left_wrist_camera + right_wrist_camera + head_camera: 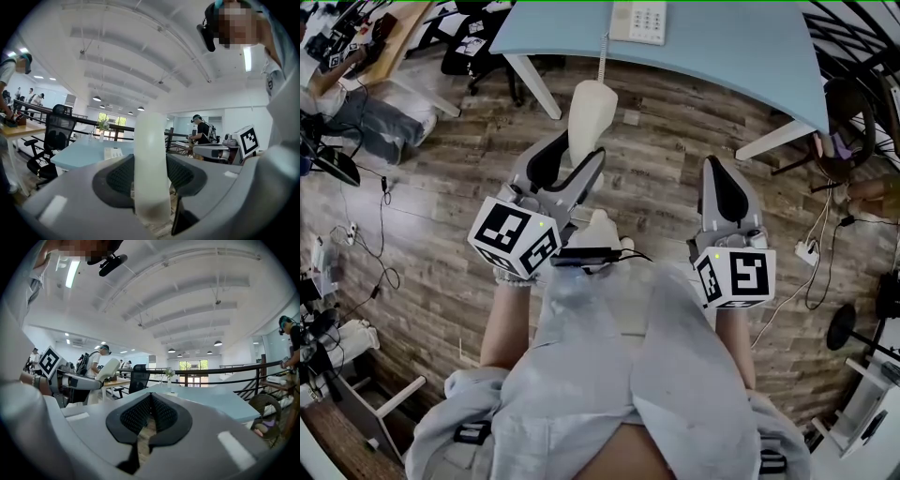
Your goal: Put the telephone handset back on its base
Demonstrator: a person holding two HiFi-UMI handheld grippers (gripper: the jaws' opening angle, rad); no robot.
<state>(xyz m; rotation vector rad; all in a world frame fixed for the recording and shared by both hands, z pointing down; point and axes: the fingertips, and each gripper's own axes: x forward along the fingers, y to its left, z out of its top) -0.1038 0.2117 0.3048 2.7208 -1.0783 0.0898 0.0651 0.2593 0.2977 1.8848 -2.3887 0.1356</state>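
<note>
head view | left gripper (pixel 578 152) clamped on telephone handset (pixel 591 112), over floor | base (pixel 638 21) at 12 o'clock on blue table (pixel 750 56), well apart | right gripper (pixel 719 171) jaws together, empty | handset lifted, carry and seating not yet done

Grippers: I count two, the left gripper (pixel 574 150) and the right gripper (pixel 719 167).
Marker cubes (pixel 514 236): two, one on each gripper.
Handset (pixel 589 117): one.
Base (pixel 637 21): one.
Coiled cord (pixel 603 56): one.
Blue table (pixel 722 56): one.
Black office chair (pixel 56 136): one I can make out clearly.
</note>
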